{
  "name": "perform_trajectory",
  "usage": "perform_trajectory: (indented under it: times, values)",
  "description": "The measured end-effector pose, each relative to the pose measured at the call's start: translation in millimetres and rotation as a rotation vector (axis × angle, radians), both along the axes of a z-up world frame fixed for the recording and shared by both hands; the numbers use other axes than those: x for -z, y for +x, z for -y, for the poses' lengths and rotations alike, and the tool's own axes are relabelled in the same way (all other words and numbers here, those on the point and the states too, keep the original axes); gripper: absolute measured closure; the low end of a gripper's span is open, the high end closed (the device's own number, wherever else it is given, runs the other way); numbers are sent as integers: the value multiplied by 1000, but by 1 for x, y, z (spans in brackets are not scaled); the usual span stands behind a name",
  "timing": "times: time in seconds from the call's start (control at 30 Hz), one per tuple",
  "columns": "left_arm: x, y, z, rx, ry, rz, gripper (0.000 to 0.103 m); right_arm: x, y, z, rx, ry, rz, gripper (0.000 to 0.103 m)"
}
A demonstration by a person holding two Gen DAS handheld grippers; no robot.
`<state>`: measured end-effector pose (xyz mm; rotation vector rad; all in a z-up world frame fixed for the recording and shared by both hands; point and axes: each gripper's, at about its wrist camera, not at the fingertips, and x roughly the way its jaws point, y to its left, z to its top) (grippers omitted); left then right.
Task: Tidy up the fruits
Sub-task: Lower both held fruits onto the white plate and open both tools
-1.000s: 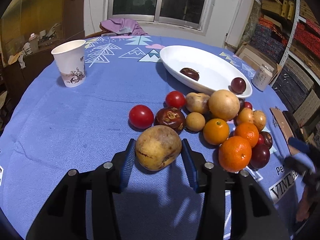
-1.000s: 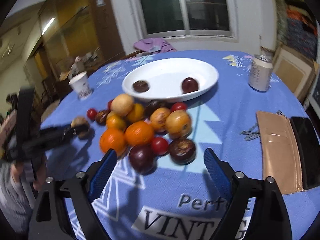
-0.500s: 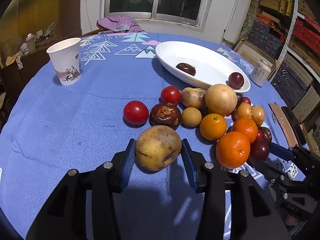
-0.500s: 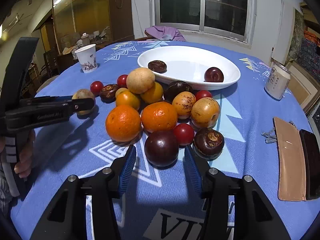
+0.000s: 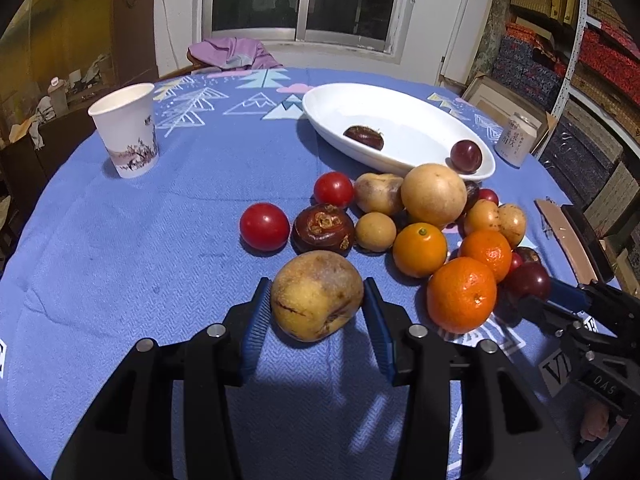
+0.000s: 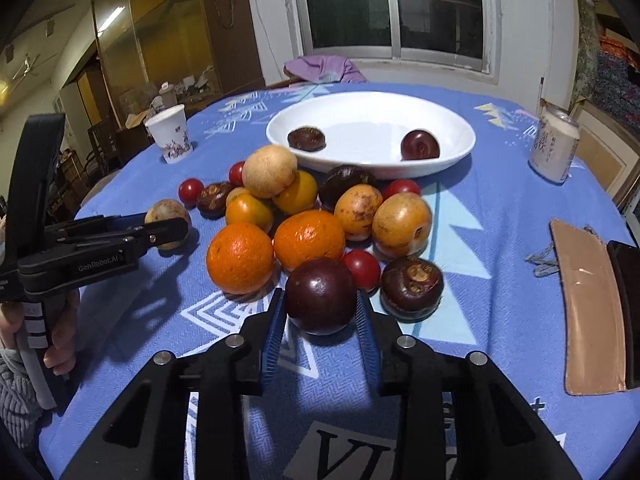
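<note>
Right wrist view shows the right gripper [image 6: 321,312] with its fingers [image 6: 276,330] just closed in on a dark plum [image 6: 320,296] at the near edge of the pile, pads against both its sides. The left gripper [image 5: 316,310] clamps a yellow-brown pear [image 5: 316,294] that sits on the cloth, apart from the pile. Only two dark fruits lie in the white dish [image 6: 460,144] behind the pile, so the sorting looks barely begun: oranges, tomatoes and brown and yellow fruits are heaped together before it. The round worktop [image 5: 120,240] wears a blue cloth printed with trees, and carries a paper cup [image 5: 126,130], a can [image 6: 554,148] and a tan wallet [image 6: 588,312]. Behind are a dark window, stacked boxes on shelves and a purple cloth on a chair
</note>
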<state>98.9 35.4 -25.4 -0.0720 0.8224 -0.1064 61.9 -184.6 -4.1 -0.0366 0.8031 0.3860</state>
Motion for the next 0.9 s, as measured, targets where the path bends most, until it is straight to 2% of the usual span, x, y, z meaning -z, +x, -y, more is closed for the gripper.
perform_trajectory:
  times: [0.17,0.3,0.43,0.57,0.7,0.9]
  values:
    - [-12,-6,1,-25,8,52,58,-11,2,14,43,41,26,67]
    - [-33,2,4,-18,-20,73,58,-25,9,26,70,90,42,67]
    - [-65,35,13,-9,-28,95,58,-56,37,35,94,126,58,67]
    - [-87,81,21,-17,-45,102,58,-82,84,35,115,159,76,67]
    - [-79,128,29,-24,-35,58,58,-78,134,28,126,164,44,67]
    - [-39,193,36,-40,14,-62,58,-39,206,19,173,65,-58,67]
